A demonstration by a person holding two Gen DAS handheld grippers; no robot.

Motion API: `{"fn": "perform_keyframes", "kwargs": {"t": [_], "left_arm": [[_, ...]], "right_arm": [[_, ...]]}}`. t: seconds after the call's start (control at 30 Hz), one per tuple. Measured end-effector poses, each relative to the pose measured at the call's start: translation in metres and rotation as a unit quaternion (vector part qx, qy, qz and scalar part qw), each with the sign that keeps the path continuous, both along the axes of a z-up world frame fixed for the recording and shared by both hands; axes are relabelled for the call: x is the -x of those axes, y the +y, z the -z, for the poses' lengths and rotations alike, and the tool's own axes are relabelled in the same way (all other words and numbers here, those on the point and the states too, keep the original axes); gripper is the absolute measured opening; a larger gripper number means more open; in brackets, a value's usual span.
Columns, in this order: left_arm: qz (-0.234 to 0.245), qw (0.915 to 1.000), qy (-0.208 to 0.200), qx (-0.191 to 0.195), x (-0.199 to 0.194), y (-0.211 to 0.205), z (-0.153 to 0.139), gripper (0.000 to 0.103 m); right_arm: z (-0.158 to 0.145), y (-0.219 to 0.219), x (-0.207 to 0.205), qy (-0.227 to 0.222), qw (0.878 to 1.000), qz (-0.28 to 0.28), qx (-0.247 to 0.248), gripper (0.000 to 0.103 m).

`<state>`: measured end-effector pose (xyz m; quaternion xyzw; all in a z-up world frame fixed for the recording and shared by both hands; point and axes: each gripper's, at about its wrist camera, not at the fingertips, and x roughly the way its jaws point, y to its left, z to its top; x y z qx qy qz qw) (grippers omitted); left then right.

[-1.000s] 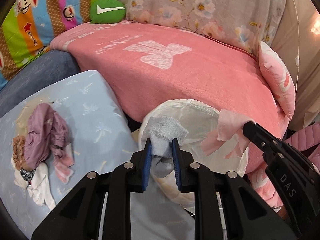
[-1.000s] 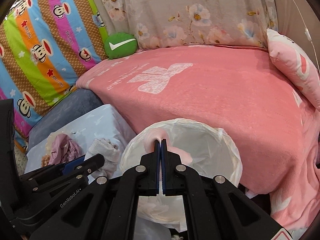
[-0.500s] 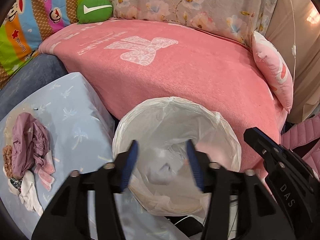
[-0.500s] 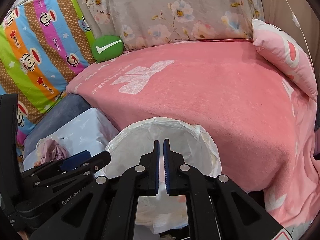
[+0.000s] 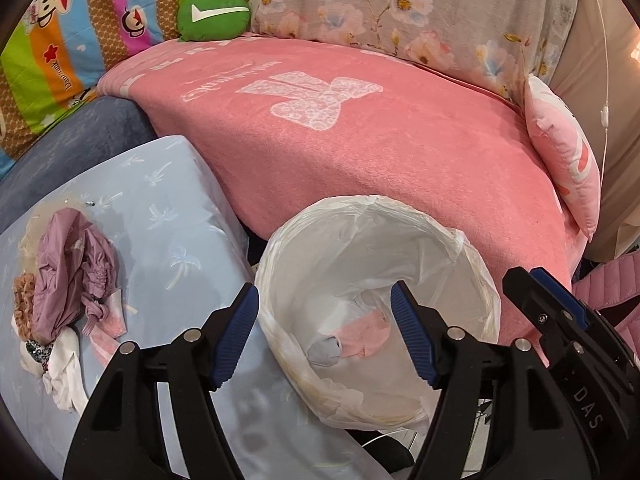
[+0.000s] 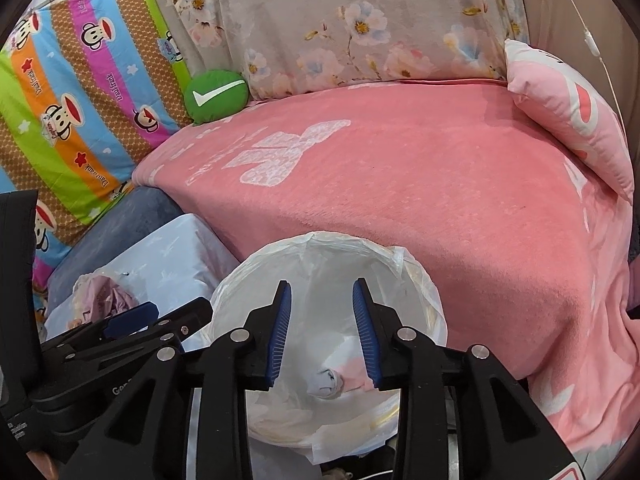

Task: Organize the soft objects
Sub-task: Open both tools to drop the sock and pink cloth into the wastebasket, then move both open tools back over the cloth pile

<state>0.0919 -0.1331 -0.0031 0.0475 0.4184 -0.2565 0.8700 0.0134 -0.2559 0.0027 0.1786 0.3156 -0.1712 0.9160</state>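
Both grippers hang over a round bin lined with a white plastic bag (image 5: 472, 264), which stands near the camera against the front edge of a bed covered by a pink blanket (image 5: 380, 152). The left gripper (image 5: 326, 334) has its jaws spread wide with nothing between them, and the right gripper (image 6: 322, 330) also has its jaws parted and empty, though less widely. Down in the bin lie a rolled grey-blue sock (image 5: 324, 350) and, touching it on the right, a pale pink sock (image 5: 366, 336) (both show again between the right gripper's blue pads in the right wrist view). To the left of the bin, a surface draped in a light blue cloth (image 5: 172, 248) carries a small heap of soft things: a crumpled mauve garment (image 5: 68, 272), a white piece (image 5: 64, 376) at its near end and a pink scrap (image 5: 110, 320) beside it. At the far left of the bed a green cushion with a white tick (image 5: 214, 14) leans against a striped cartoon-monkey quilt (image 5: 60, 28), and a pink pillow (image 5: 564, 160) stands at the bed's right end.
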Motion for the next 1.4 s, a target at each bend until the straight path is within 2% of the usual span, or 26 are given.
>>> {"fn": "perform_keyframes", "kwargs": {"t": [0.37,0.47,0.6,0.77,0.9,1.1,1.4], "left_arm": [[-0.030,0.9995,0.005,0.007,-0.002,0.029,0.000,0.065],[-0.042,0.9991,0.008,0.010,-0.004,0.040,0.001,0.066],[-0.057,0.9982,0.009,0.011,-0.006,0.054,0.002,0.074],[-0.081,0.9966,0.009,0.013,-0.008,0.077,0.004,0.077],[-0.101,0.9947,0.010,0.016,-0.011,0.096,0.004,0.079],[-0.130,0.9912,0.013,0.022,-0.014,0.128,0.006,0.086],[-0.178,0.9832,0.026,0.031,-0.022,0.185,0.017,0.087]], "right_arm": [[-0.001,0.028,-0.008,0.008,1.000,-0.025,0.005,0.033],[-0.001,0.036,-0.010,0.010,0.999,-0.031,0.008,0.037],[-0.003,0.050,-0.014,0.012,0.999,-0.042,0.012,0.040],[-0.004,0.068,-0.018,0.015,0.998,-0.058,0.016,0.041],[-0.004,0.084,-0.023,0.016,0.997,-0.070,0.020,0.046],[-0.003,0.111,-0.032,0.023,0.995,-0.091,0.019,0.048],[-0.002,0.151,-0.045,0.031,0.991,-0.124,0.028,0.052]]}}
